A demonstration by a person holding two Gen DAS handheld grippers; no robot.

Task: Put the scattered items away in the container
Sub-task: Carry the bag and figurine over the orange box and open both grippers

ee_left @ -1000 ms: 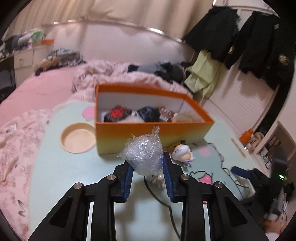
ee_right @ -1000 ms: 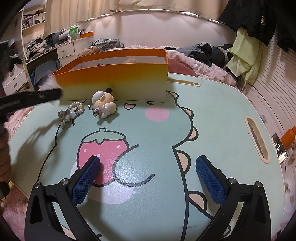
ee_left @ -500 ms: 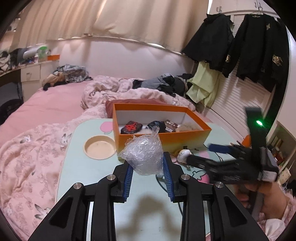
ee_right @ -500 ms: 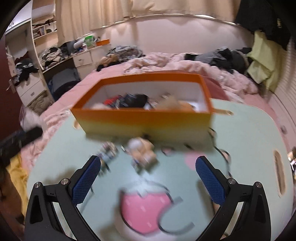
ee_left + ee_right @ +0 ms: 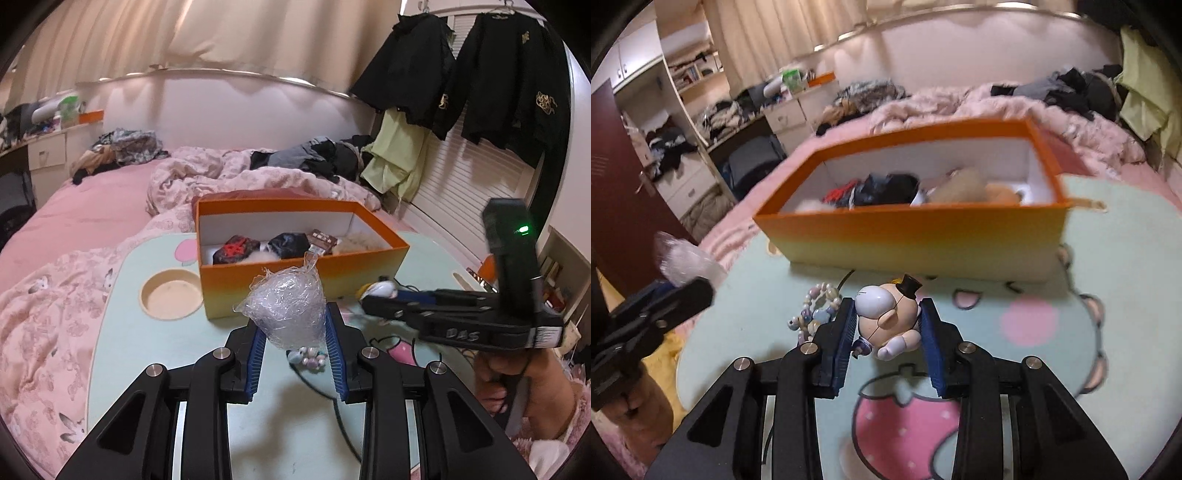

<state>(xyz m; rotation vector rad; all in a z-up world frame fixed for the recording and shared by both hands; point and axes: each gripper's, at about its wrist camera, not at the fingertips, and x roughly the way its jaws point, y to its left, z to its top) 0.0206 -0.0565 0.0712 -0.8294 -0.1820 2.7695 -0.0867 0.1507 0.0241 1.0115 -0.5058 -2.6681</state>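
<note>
My left gripper [image 5: 291, 325] is shut on a crumpled clear plastic bag [image 5: 286, 306], held above the mint table in front of the orange box [image 5: 295, 280]. The box [image 5: 923, 240] holds dark and furry items. In the right wrist view my right gripper [image 5: 888, 310] is closing its jaws on a small white figurine with a black top hat [image 5: 882, 306]; both blue pads touch its sides. A bead bracelet [image 5: 816, 306] lies on the table just left of it. The left view shows the right gripper [image 5: 380, 295] low beside the box.
A round beige dish [image 5: 171, 293] sits left of the box on the mint table [image 5: 1126, 258]. A black cable [image 5: 332, 398] runs across the table. The person's hand [image 5: 517, 376] is at the right. Pink bedding surrounds the table.
The right gripper went from wide open over the strawberry print to narrow around the figurine, closer to the box. The left gripper keeps the plastic bag and sits slightly farther back.
</note>
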